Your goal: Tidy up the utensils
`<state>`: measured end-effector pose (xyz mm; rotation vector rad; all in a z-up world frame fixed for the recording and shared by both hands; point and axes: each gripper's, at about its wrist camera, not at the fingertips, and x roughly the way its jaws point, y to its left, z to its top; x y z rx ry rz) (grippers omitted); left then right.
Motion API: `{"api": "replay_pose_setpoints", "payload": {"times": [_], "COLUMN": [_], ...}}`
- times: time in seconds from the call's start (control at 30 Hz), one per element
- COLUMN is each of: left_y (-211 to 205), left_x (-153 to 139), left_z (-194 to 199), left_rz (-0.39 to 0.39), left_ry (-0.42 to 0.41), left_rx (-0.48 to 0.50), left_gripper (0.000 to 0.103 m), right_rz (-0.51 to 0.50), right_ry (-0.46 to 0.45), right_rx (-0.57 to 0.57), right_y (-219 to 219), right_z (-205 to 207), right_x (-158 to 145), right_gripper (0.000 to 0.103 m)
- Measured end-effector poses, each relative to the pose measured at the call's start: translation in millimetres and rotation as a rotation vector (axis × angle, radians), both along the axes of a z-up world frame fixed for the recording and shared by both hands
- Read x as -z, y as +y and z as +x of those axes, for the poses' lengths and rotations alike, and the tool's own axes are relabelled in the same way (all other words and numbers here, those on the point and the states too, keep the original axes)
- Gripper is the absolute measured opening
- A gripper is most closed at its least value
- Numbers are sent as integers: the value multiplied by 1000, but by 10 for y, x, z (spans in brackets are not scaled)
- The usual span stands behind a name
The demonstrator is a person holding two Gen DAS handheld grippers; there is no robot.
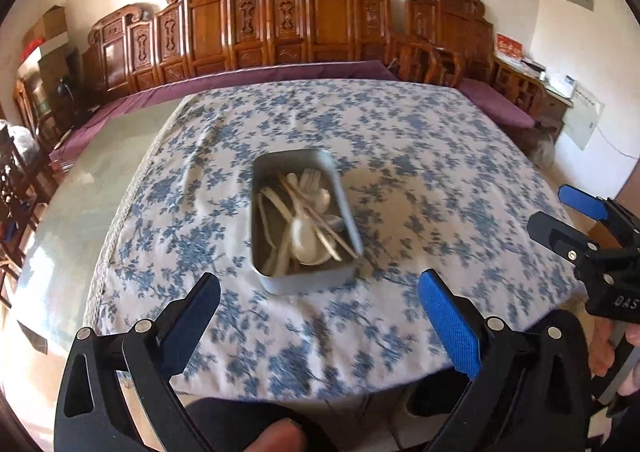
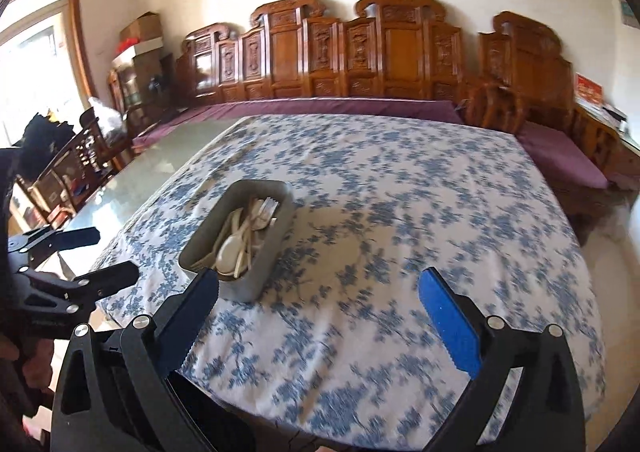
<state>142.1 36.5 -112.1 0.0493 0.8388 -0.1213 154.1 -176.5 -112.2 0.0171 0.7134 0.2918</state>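
Note:
A grey metal tray (image 1: pixel 280 284) stands in the middle of a blue-flowered tablecloth (image 1: pixel 420 172). In it lie white plastic spoons (image 1: pixel 306 240), forks and chopsticks (image 1: pixel 320 220), piled together. My left gripper (image 1: pixel 320 296) is open, held back from the tray's near end with nothing between its fingers. The right gripper (image 1: pixel 560 212) shows at the right edge of the left wrist view, open and empty. In the right wrist view the tray (image 2: pixel 240 292) sits front left, with the white spoons (image 2: pixel 228 252) inside. My right gripper (image 2: pixel 320 292) is wide open over bare cloth, and the left gripper (image 2: pixel 108 256) is at far left.
The cloth covers part of a glass-topped table (image 1: pixel 100 180), with bare glass to the left. A carved wooden bench (image 1: pixel 280 24) with purple cushions (image 1: pixel 280 72) runs along the far wall. Chairs (image 2: pixel 68 172) and boxes stand at the left; a hand (image 1: pixel 276 436) shows at the bottom edge.

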Motion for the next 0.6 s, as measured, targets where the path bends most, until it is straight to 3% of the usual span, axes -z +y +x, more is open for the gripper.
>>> {"api": "replay_pose_setpoints", "payload": {"times": [0.27,0.6], "left_y": [-319,-448], "left_x": [-146,-564], "left_z": [-381,-647], "left_rz": [9,-25], "left_ry": [-36,-150], "left_rx": [23,12], "left_gripper": [95,95], "right_rz": [-3,1], "right_ry": [-29,-135], "right_rx": [83,132], "right_y": [-327,-506], "right_z": [-439,-773], "right_x": [-156,-582], "right_gripper": [101,101]}}
